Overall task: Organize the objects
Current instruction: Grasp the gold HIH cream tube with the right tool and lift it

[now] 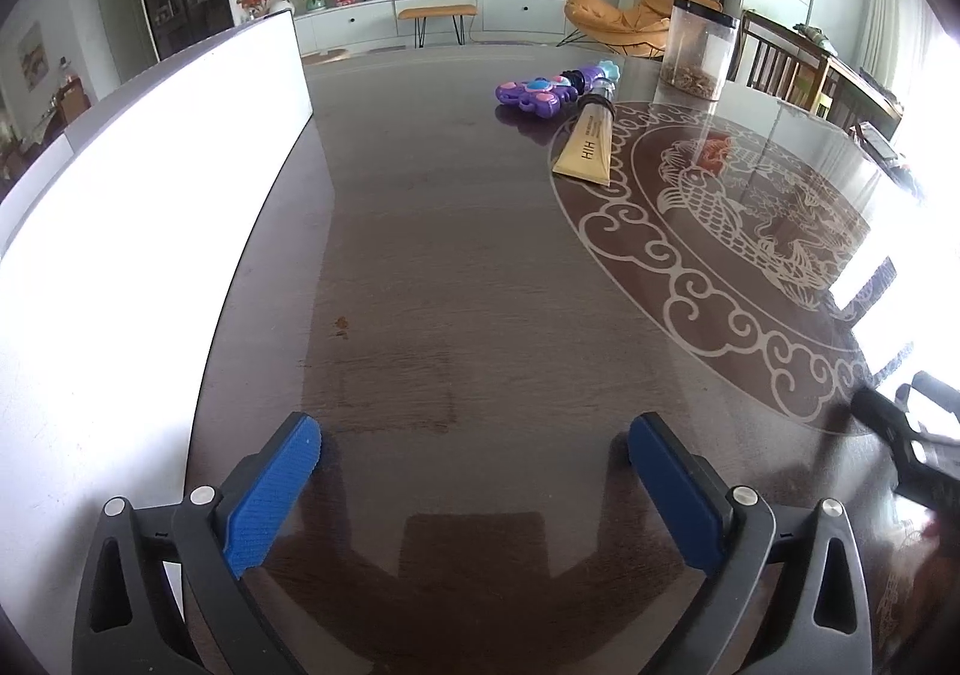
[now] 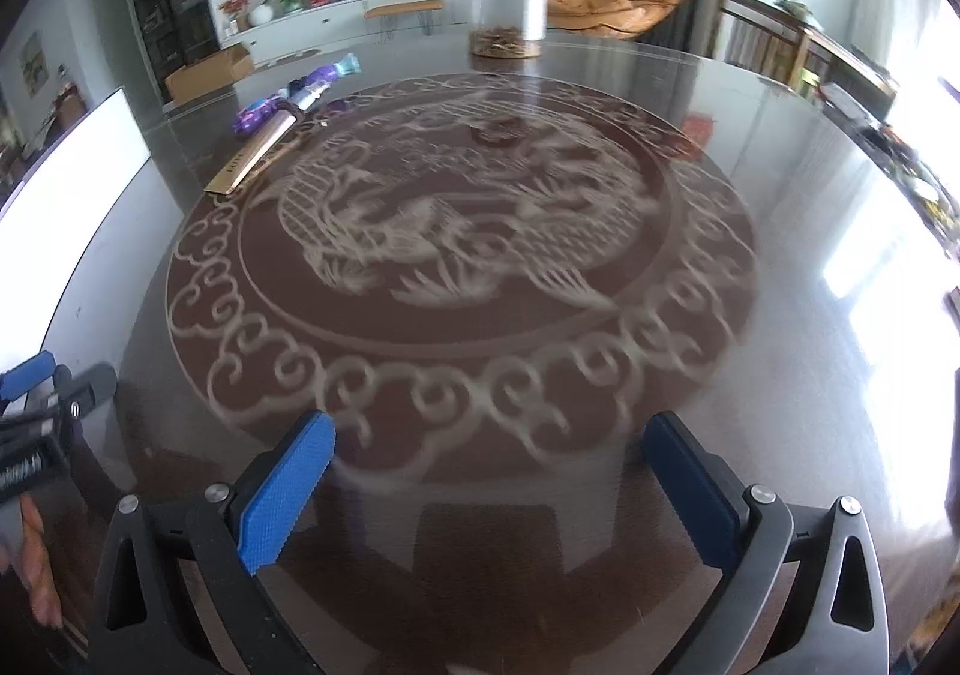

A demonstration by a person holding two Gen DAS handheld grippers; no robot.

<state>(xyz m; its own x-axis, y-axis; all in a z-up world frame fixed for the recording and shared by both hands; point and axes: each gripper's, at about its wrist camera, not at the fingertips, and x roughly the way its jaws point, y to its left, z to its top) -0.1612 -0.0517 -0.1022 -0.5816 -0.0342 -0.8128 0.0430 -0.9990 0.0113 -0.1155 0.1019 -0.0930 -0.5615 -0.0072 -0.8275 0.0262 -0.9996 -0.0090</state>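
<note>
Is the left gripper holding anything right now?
No, the left gripper stands wide open over bare table with nothing between its pads.

Black tool [image 1: 474, 444] frames, ribbed blue pads [image 1: 270, 495], silver screws [image 1: 203, 494]

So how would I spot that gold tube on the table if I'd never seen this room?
Find the dark round table with its pale fish-and-cloud inlay. At the inlay's far left rim lies the flat gold tube, black cap pointing away. Unlike the purple plastic toy behind it and the clear upright jar, it is flat and gold.
</note>
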